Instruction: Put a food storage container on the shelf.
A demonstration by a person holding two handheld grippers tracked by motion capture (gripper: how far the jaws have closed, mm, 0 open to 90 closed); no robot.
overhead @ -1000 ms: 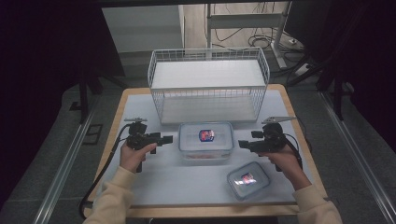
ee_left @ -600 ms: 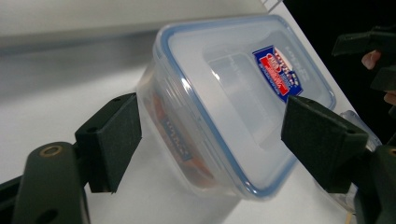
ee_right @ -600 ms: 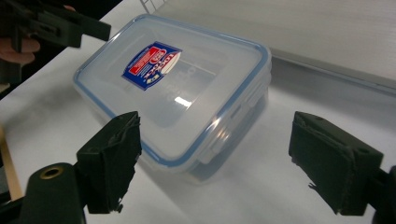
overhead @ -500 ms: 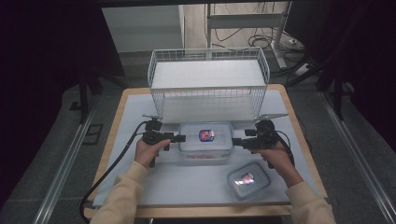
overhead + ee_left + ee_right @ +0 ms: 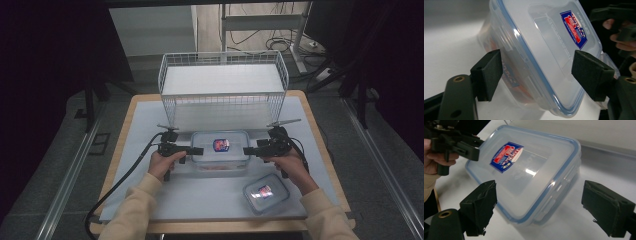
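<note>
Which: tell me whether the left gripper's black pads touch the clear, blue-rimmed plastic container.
Cannot tell. In the left gripper view the pads flank the container, jaws open.

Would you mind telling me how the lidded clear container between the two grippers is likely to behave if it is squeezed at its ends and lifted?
The container looks like rigid plastic, so it should probably hold its shape. Its smooth glossy walls may slip against the pads. Its low, flat form with the clipped lid makes tipping or rolling unlikely.
</note>
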